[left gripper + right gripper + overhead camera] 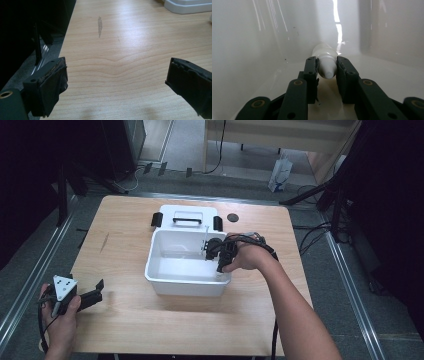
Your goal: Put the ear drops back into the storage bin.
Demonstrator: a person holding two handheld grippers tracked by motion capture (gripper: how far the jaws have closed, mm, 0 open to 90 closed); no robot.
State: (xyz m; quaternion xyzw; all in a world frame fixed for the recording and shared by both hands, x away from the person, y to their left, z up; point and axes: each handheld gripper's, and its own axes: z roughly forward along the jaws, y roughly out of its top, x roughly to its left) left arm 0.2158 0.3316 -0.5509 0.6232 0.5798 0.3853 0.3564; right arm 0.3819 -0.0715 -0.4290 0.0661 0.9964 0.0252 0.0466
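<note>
High view: right gripper [216, 251] is down inside the white bin [165, 276], near its right wall, hand over the rim. The bin sits mid-desk [125, 320] with its lid [186, 215] lying flat just behind it, touching or nearly so. Left gripper [90, 296] is parked at the desk's near-left corner, well apart from the bin, holding nothing. A small dark disc [232, 217] lies beside the lid (not part of this, as far as I can tell).

Left gripper view: jaws spread wide over bare desk, nothing between them. Bin corner [187, 6] at top right, far off. Idle.

Right gripper view: jaws clamped on a white tube [325, 60], gripped near its tapered tip, body pointing away toward the bin's far wall [332, 22]. Tube looks low in the bin, at or just above the floor (can't tell if it touches).

Progress, my read: pick is done, carry is done, tube is in the bin. Left: set it down, release, pull the right gripper out. Possibly the lid goes on afterward, a guess.
</note>
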